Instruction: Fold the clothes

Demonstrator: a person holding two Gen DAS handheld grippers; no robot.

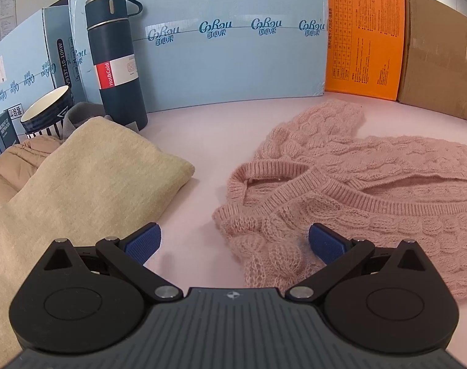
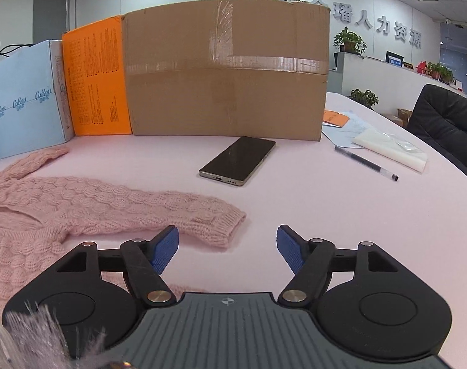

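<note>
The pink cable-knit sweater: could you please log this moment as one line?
garment: pink cable-knit sweater unfolded on table | left tongs: open, sweater edge between pads, ungripped | right tongs: open, empty, beside cuff

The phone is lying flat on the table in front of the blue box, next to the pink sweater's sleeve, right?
Not quite. The phone does lie flat on the table, with the pink sweater's sleeve nearby, but the box right behind it is the brown cardboard box, not the blue box, which stands far off to the left. The right wrist view shows this.
</note>
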